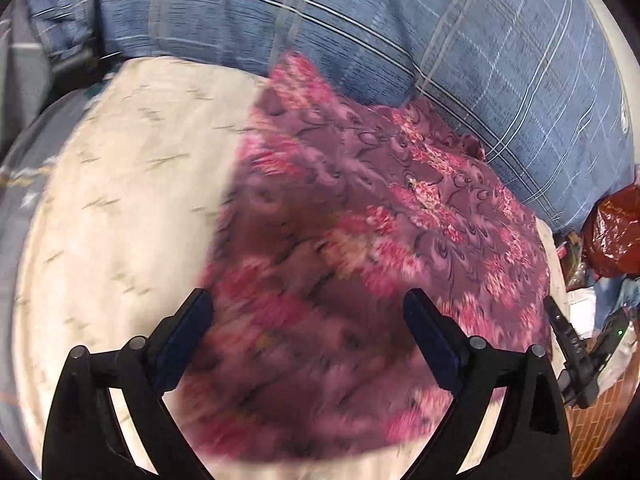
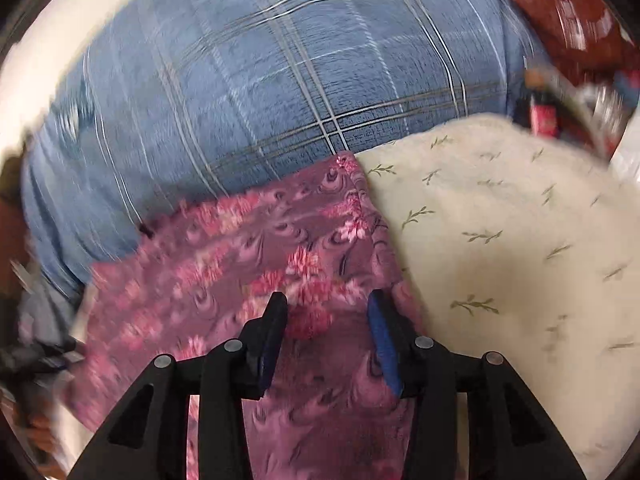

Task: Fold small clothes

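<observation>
Left gripper [image 1: 308, 300]: closest to my left wrist camera, pitched steeply down over the cloth; I see the jaws spread wide with nothing between the pads, so it is open and holding nothing.
Left fingers [image 1: 428, 340]: black arms with dark blue pads; they frame the near part of the garment, and I cannot tell whether they touch it.
Right gripper [image 2: 328, 304]: angled down over the right edge of the garment; I see the jaws parted about halfway and not pressing on the fabric below.
Right fingers [image 2: 384, 344]: one black pad, one bright blue; cloth shows through the gap between them.
Floral garment [image 1: 360, 220]: purple with pink flowers, spread on the cream bedding, its far corner touching the blue pillow; the near part is blurred in my left view.
Cream bedding [image 2: 500, 240]: pale with small green sprigs, under the garment and bare to its left and right.
Blue plaid pillow [image 2: 260, 80]: lies along the far side.
Red plastic bag [image 1: 616, 236]: far right, beside the pillow.
</observation>
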A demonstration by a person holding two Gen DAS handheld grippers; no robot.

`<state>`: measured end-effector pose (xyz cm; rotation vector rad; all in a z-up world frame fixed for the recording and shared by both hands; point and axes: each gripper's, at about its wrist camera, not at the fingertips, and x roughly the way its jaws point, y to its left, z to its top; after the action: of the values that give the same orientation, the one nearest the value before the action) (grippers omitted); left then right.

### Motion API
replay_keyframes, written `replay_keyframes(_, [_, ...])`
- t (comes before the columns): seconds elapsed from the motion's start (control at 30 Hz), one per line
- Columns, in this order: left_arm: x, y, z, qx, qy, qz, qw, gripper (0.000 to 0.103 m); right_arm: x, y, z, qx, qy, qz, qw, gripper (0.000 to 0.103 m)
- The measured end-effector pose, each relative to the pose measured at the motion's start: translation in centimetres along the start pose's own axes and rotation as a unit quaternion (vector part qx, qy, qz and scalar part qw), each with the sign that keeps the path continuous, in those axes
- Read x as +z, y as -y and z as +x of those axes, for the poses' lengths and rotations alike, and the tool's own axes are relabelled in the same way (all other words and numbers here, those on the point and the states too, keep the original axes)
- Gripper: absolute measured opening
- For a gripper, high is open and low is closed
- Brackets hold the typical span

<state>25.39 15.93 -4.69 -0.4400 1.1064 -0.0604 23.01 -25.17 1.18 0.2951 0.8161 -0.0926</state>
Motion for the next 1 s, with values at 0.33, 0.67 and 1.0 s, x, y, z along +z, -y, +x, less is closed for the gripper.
replay_keyframes(0.33, [-0.3,-10.6,-6.7,-0.016,0.03,-0.106,0.9938,0.097,-9.0,-16.4,-4.3,0.085,-0.04,-0.211,0.973,0.055])
replay_keyframes(0.67, [0.0,-15.1,-6.8,-0.032,0.019,-0.123,0.9917,0.097,-17.2,-33.5,-1.8,0.048,-0.007,-0.464,0.884,0.061])
replay_keyframes(1.0, [5.5,-11.5,-3.1,-0.077,-0.023,-0.086,0.9931,0.097,-17.3,-37.3,1.1,-0.012,0.077,-0.551,0.831,0.012])
